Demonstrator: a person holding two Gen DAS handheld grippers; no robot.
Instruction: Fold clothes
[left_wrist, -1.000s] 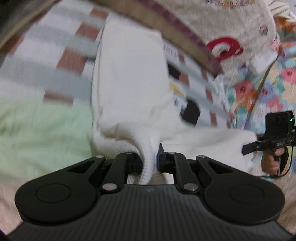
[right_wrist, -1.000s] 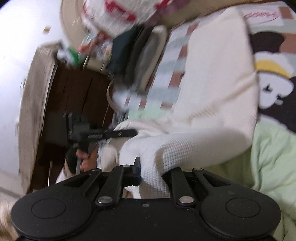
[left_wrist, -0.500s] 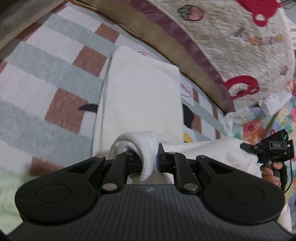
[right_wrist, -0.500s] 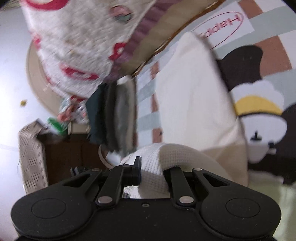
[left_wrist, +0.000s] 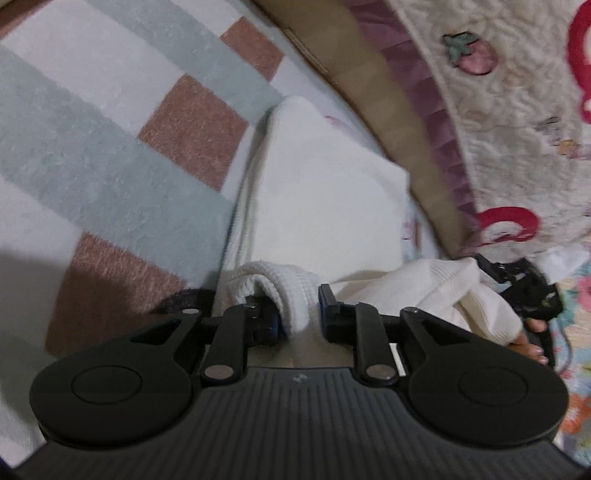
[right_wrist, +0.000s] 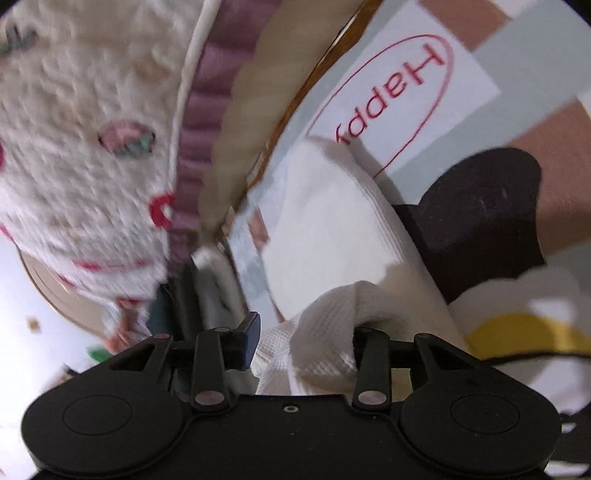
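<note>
Now both my left gripper (left_wrist: 299, 314) and right gripper (right_wrist: 306, 339) are opening, releasing the white waffle-knit garment (left_wrist: 321, 195) at frame centre; cloth snagging on a pad could be undoing the fold.

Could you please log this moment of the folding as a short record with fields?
garment: white waffle-knit garment, folded over on the checked blanket
left gripper: jaws just opening, fold of cloth between them, right pad clear of it
right gripper: jaws just opening, cloth draped over the right finger, left pad clear
beyond: quilted cover with red motifs
stage: hem being released onto the far half
</note>
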